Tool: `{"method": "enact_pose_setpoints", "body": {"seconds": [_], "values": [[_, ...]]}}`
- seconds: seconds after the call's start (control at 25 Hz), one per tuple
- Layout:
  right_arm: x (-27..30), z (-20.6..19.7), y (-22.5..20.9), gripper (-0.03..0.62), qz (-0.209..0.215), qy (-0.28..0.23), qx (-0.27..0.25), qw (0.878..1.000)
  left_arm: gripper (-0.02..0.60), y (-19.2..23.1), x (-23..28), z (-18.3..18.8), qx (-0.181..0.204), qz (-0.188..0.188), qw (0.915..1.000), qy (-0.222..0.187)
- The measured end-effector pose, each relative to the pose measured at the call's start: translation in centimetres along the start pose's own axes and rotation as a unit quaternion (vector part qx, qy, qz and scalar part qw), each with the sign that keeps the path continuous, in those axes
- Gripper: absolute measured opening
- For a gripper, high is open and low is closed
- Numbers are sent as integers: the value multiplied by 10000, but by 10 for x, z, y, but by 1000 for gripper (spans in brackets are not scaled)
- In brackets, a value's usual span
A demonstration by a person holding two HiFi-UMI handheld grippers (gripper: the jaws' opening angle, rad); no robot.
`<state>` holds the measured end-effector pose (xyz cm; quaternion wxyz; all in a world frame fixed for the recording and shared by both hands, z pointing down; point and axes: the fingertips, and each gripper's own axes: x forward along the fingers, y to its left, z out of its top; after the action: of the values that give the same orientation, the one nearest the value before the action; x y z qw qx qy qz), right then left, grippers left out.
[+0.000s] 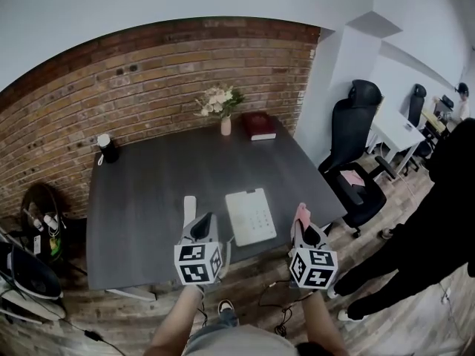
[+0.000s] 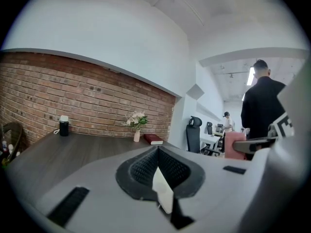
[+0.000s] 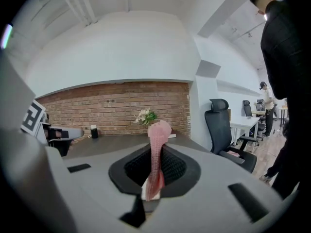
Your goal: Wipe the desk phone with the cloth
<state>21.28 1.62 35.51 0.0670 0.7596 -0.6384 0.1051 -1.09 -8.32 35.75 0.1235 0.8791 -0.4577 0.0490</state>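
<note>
The head view looks steeply down from above and behind both tongs, far enough back to take in the whole surface (image 1: 141, 199). The left tongs (image 1: 202, 227) show low on its left and the right tongs (image 1: 300, 225) low on its right. Each gripper view sits close behind its own tongs and looks level past them. All three views share the brick wall (image 1: 148, 87) and the flowers (image 1: 220, 101) far beyond the tongs.

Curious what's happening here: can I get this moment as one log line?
left gripper: shut | right gripper: shut on pink cloth | desk phone: on desk, ahead of both grippers
</note>
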Motion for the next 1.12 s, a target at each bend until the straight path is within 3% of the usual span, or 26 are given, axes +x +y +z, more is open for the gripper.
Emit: {"method": "enact_pose_setpoints", "body": {"seconds": [0.52, 0.8, 1.12], "values": [[111, 15, -12, 23, -73, 69, 195, 9998, 5, 41, 109, 12, 26, -51, 9998, 205], [133, 12, -19, 23, -18, 200, 202, 9996, 5, 56, 122, 3, -24, 124, 9993, 343], [159, 13, -13, 23, 456, 369, 31, 9983, 5, 69, 119, 2, -221, 634, 9972, 321]]}}
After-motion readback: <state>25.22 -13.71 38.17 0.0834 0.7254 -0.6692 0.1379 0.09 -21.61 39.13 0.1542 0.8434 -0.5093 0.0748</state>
